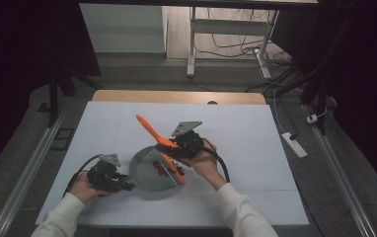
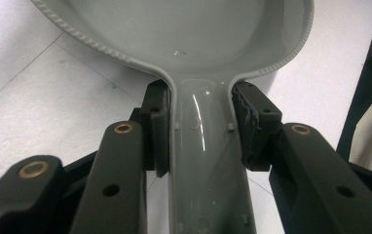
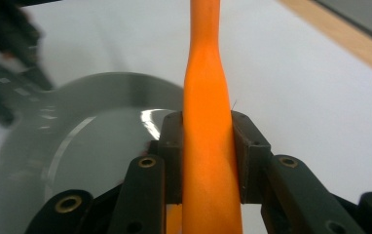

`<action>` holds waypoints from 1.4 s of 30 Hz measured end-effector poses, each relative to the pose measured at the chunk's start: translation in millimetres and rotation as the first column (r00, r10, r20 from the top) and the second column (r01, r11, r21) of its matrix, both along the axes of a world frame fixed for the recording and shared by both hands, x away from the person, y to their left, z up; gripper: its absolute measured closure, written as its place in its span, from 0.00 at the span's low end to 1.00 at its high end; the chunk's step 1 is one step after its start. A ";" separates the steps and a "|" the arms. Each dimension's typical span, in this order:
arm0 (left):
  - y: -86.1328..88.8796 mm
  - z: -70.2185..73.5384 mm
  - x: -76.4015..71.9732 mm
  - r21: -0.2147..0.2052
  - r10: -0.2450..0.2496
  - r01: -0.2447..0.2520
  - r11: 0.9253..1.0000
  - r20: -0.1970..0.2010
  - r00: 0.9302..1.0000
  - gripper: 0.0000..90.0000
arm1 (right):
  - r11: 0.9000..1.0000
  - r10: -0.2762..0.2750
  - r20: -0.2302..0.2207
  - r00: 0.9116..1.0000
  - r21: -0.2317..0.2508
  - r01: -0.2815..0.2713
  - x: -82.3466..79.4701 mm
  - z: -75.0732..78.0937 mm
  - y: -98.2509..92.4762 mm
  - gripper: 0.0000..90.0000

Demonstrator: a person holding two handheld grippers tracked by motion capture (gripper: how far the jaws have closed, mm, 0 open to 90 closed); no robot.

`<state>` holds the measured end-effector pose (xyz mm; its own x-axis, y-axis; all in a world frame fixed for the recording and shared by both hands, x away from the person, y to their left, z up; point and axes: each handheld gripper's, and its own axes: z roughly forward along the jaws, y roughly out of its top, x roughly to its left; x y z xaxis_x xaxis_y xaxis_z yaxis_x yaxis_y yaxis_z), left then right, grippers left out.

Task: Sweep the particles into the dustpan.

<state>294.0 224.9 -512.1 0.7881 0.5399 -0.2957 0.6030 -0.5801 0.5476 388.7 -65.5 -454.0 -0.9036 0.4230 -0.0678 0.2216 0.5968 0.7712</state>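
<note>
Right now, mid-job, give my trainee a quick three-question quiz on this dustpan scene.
1. True or false: the left claw grips the grey dustpan by its handle.
2. What is the right claw shut on? A) a cable B) the orange brush C) nothing
3. What lies in the dustpan under the brush?

Key:
1. True
2. B
3. Small red bits; too small to identify.
</note>
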 end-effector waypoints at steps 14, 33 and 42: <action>-0.1 0.0 -0.2 0.000 0.001 -0.001 1.000 0.000 1.000 0.69 | 0.984 -0.134 -0.042 0.990 -0.122 0.128 21.1 -24.9 -12.3 0.78; -0.1 -0.1 -0.5 0.001 -0.001 0.001 1.000 0.001 1.000 0.69 | 0.999 0.024 -0.087 0.996 -0.020 -0.025 -6.7 -10.1 15.0 0.78; 0.1 -0.4 -0.5 -0.001 0.000 0.000 1.000 -0.001 1.000 0.69 | 0.995 -0.086 -0.050 0.995 -0.046 0.084 4.2 -3.3 -9.2 0.78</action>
